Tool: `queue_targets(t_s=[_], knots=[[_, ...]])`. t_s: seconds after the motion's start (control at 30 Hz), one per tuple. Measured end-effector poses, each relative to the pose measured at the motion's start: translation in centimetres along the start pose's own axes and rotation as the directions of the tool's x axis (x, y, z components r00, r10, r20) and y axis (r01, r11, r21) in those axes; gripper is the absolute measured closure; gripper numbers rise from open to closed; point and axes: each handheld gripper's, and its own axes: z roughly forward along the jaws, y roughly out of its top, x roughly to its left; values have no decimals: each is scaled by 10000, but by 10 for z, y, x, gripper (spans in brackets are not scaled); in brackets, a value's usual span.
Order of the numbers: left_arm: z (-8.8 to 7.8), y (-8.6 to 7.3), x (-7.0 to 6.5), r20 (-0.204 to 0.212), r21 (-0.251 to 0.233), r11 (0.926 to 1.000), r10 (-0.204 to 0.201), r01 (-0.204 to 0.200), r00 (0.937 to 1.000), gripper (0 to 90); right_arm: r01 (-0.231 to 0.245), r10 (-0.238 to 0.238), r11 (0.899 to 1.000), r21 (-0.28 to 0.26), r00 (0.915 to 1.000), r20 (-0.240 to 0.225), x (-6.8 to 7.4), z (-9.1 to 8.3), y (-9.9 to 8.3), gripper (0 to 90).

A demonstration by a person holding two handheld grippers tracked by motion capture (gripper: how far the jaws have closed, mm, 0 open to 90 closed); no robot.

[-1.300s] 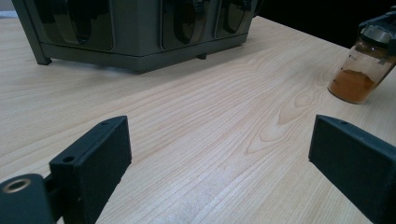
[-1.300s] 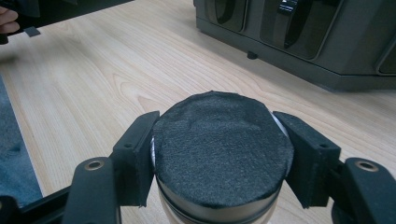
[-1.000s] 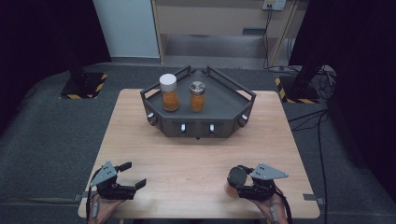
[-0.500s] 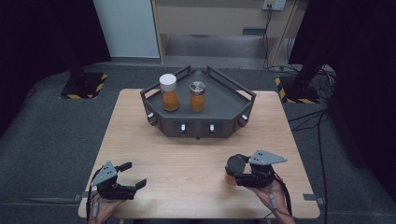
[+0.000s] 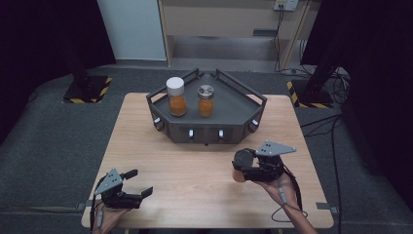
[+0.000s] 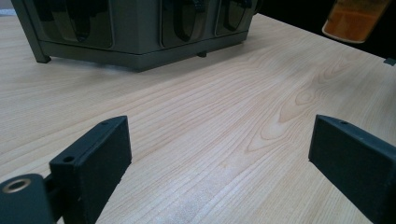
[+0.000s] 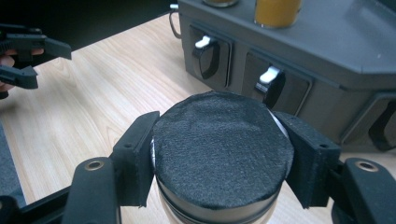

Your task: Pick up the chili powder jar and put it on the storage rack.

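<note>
My right gripper [image 5: 242, 165] is shut on a jar [image 5: 240, 159] with a black lid and orange contents, at the table's front right. In the right gripper view both jaws press the sides of the black lid [image 7: 223, 147], and the jar is tilted toward the tray. The jar's orange bottom [image 6: 355, 18] hangs off the table in the left gripper view. My left gripper [image 5: 139, 183] rests at the front left, open, its jaws [image 6: 219, 149] wide apart over bare wood.
A dark angular tray [image 5: 234, 105] stands at the table's far middle, with latches on its front. On it stand a white-lidded orange jar [image 5: 176, 97] and a metal-lidded orange jar [image 5: 205, 101]. Bare wooden tabletop [image 5: 195, 165] lies between the grippers and the tray.
My right gripper has moved away from the front edge toward the tray, carrying the jar. The left gripper has stayed put.
</note>
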Motion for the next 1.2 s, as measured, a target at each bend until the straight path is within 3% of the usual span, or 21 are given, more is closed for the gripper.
queue_targets(t_s=[0.27,1.2], knots=[[1,0,0,5,15,10000,26,-26,10000,50,141,-141,9999,1,9997,186,-3,3,26,348],[1,0,1,13,25,10000,-22,22,10000,51,-94,120,9996,-251,9941,1075,-26,26,94,348]])
